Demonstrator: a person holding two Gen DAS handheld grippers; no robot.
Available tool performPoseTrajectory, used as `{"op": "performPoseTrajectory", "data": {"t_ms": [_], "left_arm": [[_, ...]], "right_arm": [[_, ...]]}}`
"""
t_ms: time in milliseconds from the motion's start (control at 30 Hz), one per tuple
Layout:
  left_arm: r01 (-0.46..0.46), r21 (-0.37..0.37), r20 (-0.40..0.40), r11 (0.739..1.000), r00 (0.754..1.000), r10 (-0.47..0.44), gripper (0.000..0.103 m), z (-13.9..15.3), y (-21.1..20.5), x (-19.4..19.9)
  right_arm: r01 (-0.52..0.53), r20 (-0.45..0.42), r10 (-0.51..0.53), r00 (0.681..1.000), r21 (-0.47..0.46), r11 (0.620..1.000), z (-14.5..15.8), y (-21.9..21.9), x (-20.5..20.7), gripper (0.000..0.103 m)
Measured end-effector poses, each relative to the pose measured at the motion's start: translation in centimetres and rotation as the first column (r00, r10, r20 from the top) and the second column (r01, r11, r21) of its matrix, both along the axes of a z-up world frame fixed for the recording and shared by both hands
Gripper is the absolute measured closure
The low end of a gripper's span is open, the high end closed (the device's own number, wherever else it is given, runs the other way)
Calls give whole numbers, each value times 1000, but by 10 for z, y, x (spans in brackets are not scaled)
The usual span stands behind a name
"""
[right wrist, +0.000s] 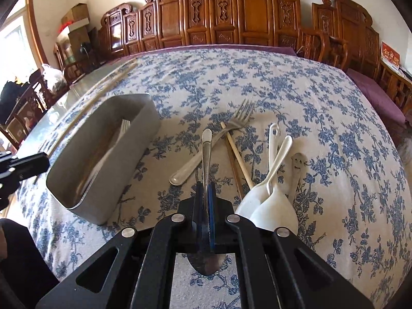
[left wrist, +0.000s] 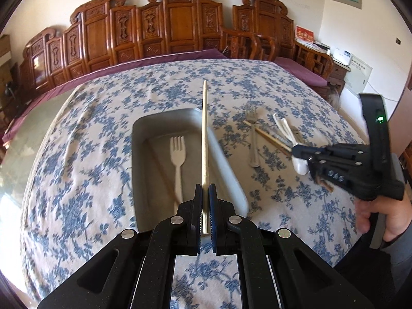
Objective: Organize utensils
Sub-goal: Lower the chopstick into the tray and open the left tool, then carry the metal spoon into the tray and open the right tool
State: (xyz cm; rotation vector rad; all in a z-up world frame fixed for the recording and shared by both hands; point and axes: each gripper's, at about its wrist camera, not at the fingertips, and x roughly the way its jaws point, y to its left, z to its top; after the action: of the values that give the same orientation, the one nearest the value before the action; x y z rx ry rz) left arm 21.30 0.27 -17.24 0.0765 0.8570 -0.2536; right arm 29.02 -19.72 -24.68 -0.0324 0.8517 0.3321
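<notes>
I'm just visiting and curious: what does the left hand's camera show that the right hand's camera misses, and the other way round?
Only the left camera shows the white fork in full and a hand. Only the right camera shows the metal spoon clamped in the right gripper and a smiley-face spoon. Both show the grey tray, metal fork, white spoons and flowered cloth.

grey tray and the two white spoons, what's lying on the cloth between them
In the right wrist view, a metal fork and a wooden chopstick lie crossed on the cloth between the grey tray and the white spoons.
</notes>
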Motion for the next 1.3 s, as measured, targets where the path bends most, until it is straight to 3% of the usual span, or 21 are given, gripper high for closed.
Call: {"op": "performPoseTrajectory", "data": {"t_ms": [567,967,1300], "left_arm": [[-18,43,-109,999,994,23,99,-39,8,16],[-48,9,-80,999,996,48,98,-30,13,20],[-124,-39,-32,992,992,123,98,-13,40,22]], "right_arm": [[-26,34,25,999,28,999,9,4,-8,98],[-39,41,37,998,42,998,13,12,-10,98],[-103,79,100,992,45,994,35,45,-15,98]]}}
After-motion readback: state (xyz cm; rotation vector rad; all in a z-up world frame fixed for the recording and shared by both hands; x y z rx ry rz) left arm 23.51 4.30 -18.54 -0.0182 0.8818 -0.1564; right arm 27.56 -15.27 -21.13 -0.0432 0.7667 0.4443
